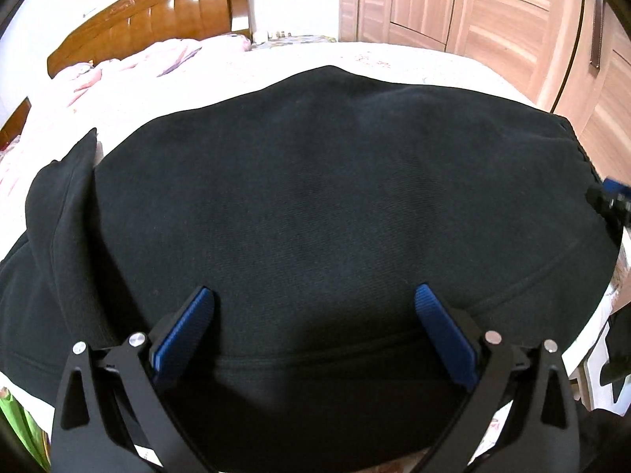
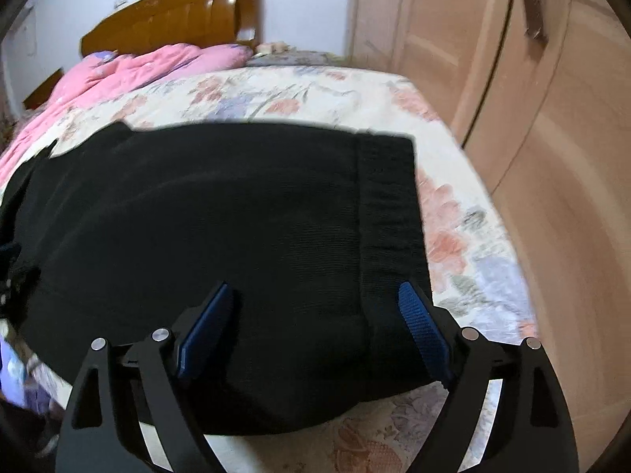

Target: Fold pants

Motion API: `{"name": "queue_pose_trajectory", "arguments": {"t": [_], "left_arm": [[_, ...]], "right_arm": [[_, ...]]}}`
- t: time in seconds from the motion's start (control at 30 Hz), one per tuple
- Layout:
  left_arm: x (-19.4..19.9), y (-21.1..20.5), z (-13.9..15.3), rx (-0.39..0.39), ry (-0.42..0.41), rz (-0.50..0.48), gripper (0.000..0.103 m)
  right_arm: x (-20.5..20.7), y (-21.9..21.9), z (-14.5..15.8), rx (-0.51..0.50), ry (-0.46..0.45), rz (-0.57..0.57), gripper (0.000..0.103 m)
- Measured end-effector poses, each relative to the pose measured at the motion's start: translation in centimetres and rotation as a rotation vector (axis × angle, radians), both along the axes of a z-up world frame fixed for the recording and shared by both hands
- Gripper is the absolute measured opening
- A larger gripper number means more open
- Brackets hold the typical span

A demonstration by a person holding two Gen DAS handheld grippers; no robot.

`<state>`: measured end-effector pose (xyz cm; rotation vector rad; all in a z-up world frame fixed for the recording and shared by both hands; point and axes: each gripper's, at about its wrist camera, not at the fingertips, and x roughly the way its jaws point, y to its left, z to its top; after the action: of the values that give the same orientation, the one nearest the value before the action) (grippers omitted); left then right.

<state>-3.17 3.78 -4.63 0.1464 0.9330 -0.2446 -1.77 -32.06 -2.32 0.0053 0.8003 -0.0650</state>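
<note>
We see the black pants (image 2: 221,213) lying flat on the flowered bed sheet (image 2: 465,244), long axis running across the bed, ribbed waistband (image 2: 388,213) toward the wardrobe (image 2: 552,126). Beyond the pants lie a pink quilt (image 2: 130,67) and wooden headboard (image 2: 177,15). Our left gripper (image 1: 313,299) gapes wide, empty above the pants; our right gripper (image 2: 315,295) is spread, empty, straddling the waistband seam.

We lose black pants (image 1: 315,205) past left and bottom edges of left wrist view. Right gripper (image 1: 613,201) shows only as sliver at right edge. Right wrist view: wardrobe (image 2: 532,157) motion-blurred; clutter (image 2: 23,374) at lower left unreadable.
</note>
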Motion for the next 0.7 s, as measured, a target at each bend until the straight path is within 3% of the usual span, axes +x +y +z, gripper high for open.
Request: {"name": "queue_pose_trajectory", "arguments": {"t": [0.07, 0.2, 0.3, 0.43, 0.57, 0.63, 0.7], "left_arm": [[-0.1, 0.2, 0.7, -0.006, 0.014, 0.003, 0.101], [0.1, 1.7, 4.0, -0.058, -0.065, 0.001, 0.101], [3.1, 5.1, 5.5, -0.038, -0.094, 0.096, 0.101], [10.5, 12.8, 5.2, -0.002, -0.026, 0.315, 0.101], [16.1, 18.1, 4.6, -0.015, 0.040, 0.439, 0.099], [18.7, 19.2, 4.0, 0.029, 0.070, 0.451, 0.085], [20.5, 20.1, 2.8, 0.038, 0.128, 0.453, 0.078]], "right_arm": [[0.3, 1.2, 1.6, 0.020, -0.056, 0.021, 0.084], [3.1, 7.1, 3.1, 0.001, -0.092, 0.204, 0.086], [5.7, 11.4, 2.9, -0.011, -0.093, 0.314, 0.086], [8.1, 16.2, 2.3, 0.040, -0.084, 0.428, 0.086], [8.9, 19.5, 0.8, 0.025, -0.046, 0.483, 0.086], [9.0, 20.3, 0.4, 0.000, -0.033, 0.484, 0.086], [8.7, 19.9, 0.2, 0.019, -0.028, 0.480, 0.086]]}}
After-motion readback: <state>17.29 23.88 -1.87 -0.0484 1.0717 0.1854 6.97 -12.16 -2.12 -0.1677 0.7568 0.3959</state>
